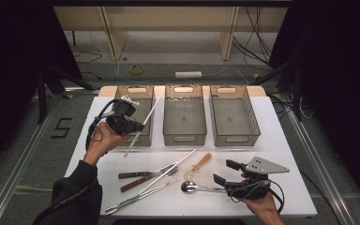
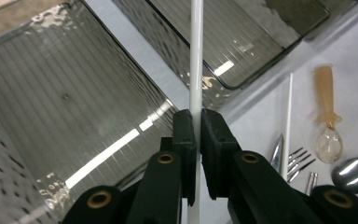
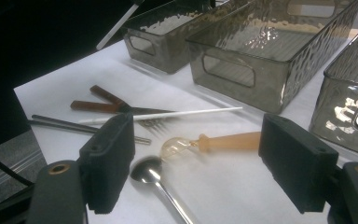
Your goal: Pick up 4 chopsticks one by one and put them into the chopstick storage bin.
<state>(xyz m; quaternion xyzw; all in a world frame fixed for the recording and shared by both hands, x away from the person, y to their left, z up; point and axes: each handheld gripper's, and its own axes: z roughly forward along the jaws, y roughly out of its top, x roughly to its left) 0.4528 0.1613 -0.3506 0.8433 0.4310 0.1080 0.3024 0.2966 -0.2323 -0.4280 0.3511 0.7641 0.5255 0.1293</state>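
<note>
My left gripper (image 1: pixel 139 125) is raised over the front of the left bin (image 1: pixel 143 96), shut on a white chopstick (image 1: pixel 154 107) that slants across that bin. In the left gripper view the two jaws (image 2: pixel 198 122) pinch this chopstick (image 2: pixel 196 56) near its middle. A second white chopstick (image 1: pixel 171 169) lies on the table among the cutlery. My right gripper (image 1: pixel 225 172) rests low at the front right, open and holding nothing, its jaws (image 3: pixel 200 156) either side of a metal spoon (image 3: pixel 149 173) and near an orange-handled clear spoon (image 3: pixel 214 141).
Three smoky plastic bins stand in a row at the back: left, middle (image 1: pixel 183 133) and right (image 1: pixel 234 133). On the white table (image 1: pixel 281 140) lie a wooden-handled knife and fork (image 1: pixel 136 178) and metal chopsticks (image 1: pixel 140 197).
</note>
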